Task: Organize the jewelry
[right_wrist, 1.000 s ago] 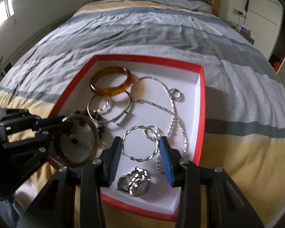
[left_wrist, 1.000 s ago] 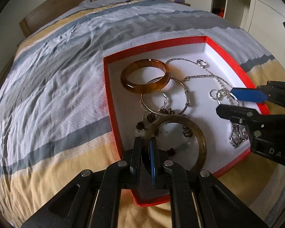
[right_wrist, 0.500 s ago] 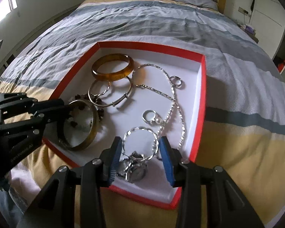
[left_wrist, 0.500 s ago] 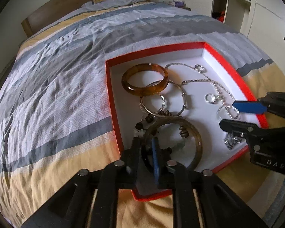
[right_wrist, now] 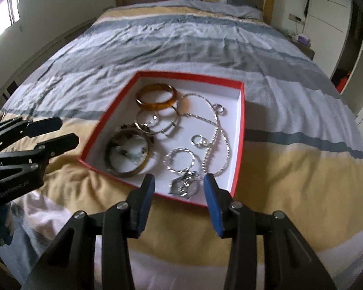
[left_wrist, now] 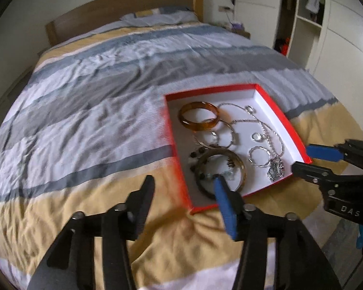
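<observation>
A red box with a white inside (left_wrist: pixel 273 101) (right_wrist: pixel 239 130) lies on the bed and holds the jewelry. In it are an amber bangle (left_wrist: pixel 198 119) (right_wrist: pixel 156 96), a dark brown bangle (left_wrist: pixel 220 171) (right_wrist: pixel 127 155) over dark beads, thin silver bangles (right_wrist: pixel 157 123), silver rings (right_wrist: pixel 199 140), a silver chain (right_wrist: pixel 217 142) and a watch (right_wrist: pixel 185 184). My left gripper (left_wrist: pixel 184 181) is open and empty, above the box's near left corner. My right gripper (right_wrist: pixel 179 181) is open and empty, above the box's near edge by the watch.
The bed has a striped grey, white and yellow cover (left_wrist: pixel 84 125) and a wooden headboard (left_wrist: pixel 123 7). White wardrobes and shelves (left_wrist: pixel 326 24) stand to the right. Each gripper shows in the other's view: the right one (left_wrist: pixel 302 158), the left one (right_wrist: pixel 65 133).
My left gripper has opened and let go of the dark brown bangle, which now lies in the box. Both grippers have drawn back and up from the box.
</observation>
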A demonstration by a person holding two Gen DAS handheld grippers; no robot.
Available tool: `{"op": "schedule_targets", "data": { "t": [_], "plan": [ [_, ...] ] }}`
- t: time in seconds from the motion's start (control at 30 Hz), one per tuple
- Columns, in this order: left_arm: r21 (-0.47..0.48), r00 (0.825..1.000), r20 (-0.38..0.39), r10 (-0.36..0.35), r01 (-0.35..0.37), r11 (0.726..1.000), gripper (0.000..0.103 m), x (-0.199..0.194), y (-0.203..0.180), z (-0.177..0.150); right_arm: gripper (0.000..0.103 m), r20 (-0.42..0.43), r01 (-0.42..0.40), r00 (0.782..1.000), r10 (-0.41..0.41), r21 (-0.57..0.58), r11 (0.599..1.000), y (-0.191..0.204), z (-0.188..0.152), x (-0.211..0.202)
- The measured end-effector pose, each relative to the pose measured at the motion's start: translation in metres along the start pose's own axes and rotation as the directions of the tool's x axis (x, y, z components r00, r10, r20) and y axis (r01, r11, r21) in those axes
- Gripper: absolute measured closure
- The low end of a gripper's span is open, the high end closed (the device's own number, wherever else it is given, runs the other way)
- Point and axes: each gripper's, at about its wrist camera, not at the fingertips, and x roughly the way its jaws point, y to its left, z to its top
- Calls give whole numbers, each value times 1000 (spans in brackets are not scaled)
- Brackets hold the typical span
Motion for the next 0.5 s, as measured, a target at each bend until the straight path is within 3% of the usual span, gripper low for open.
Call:
{"op": "schedule_targets", "data": {
  "t": [0.27, 0.5],
  "plan": [
    [-93, 993, 82, 84, -76, 993, 26, -63, 40, -27, 62, 88, 26, 996, -29, 37, 999, 57, -11, -53],
    [-173, 983, 115, 140, -119, 978, 16, -107, 83, -57, 48, 154, 3, 988, -12, 61, 998, 111, -20, -83]
  ]
}}
